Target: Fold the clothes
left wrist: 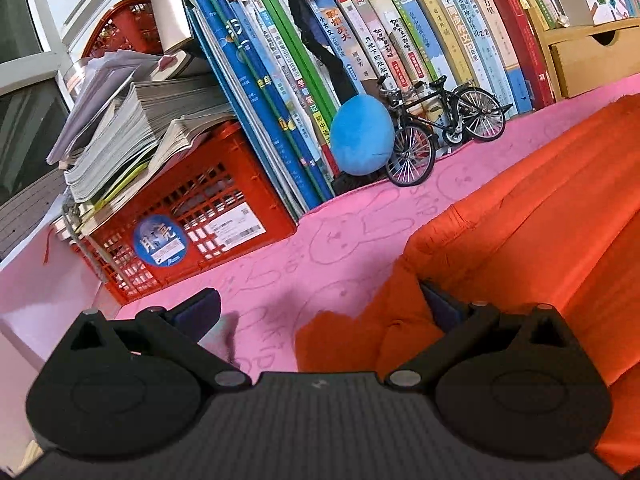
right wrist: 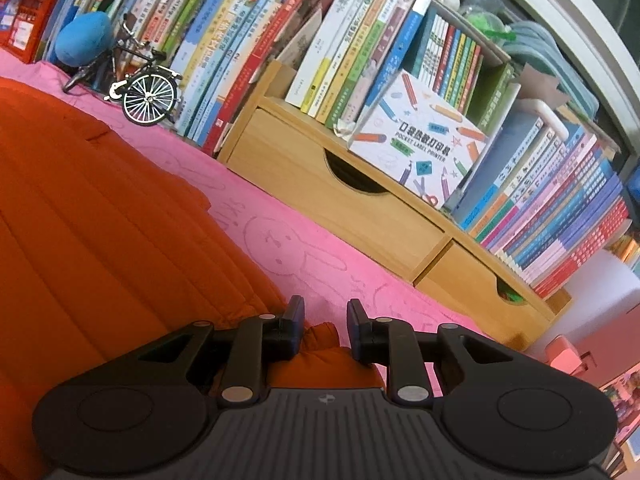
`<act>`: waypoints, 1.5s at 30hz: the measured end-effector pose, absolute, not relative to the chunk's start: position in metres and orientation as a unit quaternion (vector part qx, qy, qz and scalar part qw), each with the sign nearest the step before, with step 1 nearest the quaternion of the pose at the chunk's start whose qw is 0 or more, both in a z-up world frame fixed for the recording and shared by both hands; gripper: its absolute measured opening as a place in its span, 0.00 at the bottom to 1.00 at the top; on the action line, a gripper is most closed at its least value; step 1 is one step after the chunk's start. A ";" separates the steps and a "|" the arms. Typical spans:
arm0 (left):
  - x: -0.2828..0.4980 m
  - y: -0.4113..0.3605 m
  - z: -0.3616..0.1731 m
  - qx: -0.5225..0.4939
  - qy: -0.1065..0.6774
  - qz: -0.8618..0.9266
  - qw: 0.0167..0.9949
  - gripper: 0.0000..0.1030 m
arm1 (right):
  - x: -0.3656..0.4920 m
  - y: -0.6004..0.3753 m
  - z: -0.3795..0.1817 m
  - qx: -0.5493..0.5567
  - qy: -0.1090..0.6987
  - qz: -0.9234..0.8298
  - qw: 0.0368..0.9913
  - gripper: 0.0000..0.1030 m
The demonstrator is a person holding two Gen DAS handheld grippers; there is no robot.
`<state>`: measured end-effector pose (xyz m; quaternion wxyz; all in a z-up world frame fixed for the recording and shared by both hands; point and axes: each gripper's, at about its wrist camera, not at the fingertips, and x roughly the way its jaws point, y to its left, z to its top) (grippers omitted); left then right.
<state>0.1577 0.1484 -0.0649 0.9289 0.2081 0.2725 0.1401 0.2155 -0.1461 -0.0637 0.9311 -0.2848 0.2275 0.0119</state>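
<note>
Orange garment [left wrist: 540, 216] spread across the pink cloth [left wrist: 320, 256], and here we are at its near edge! The left gripper [left wrist: 320, 312] has its fingers spread wide, the right-hand finger [left wrist: 438, 306] tucked against the garment's left corner while the other sits over bare cloth, so nothing is pinched there. Over on the right side, the right gripper [right wrist: 322, 320] is nearly pressed together, pinching a gathered bit of the orange hem [right wrist: 322, 334] between its pads. Looks to me like the fold is only starting: the quilted body [right wrist: 100, 220] lies mostly flat, reaching toward the far side, with no clean fold showing, so bringing an edge over and smoothing it all remains. Counting up: one garment, two grippers. Further out along the far edge, one model bicycle [left wrist: 444, 128], one blue plush egg [left wrist: 362, 136], one red crate [left wrist: 192, 224] at far left, two wooden drawers [right wrist: 340, 204] at right, and books beyond counting
</note>
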 end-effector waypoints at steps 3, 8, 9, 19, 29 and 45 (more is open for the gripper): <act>0.151 0.152 -0.064 0.203 0.277 0.138 0.929 1.00 | 0.213 -0.144 -0.064 -0.289 0.223 0.019 0.931 0.24; 0.138 0.157 -0.043 0.188 0.261 0.133 0.938 1.00 | 0.210 -0.141 -0.065 -0.299 0.216 0.025 0.929 0.24; 0.135 0.159 -0.032 0.168 0.250 0.134 0.944 0.97 | 0.211 -0.141 -0.065 -0.301 0.216 0.024 0.929 0.24; 0.127 0.032 0.020 0.211 0.158 0.000 0.965 0.97 | 0.211 -0.140 -0.067 -0.301 0.220 0.020 0.928 0.24; 0.187 -0.002 -0.050 0.303 0.206 0.034 0.930 1.00 | 0.211 -0.147 -0.063 -0.279 0.222 0.023 0.934 0.24; 0.179 0.108 -0.059 0.239 0.244 0.133 0.931 1.00 | 0.210 -0.148 -0.062 -0.275 0.222 0.034 0.935 0.27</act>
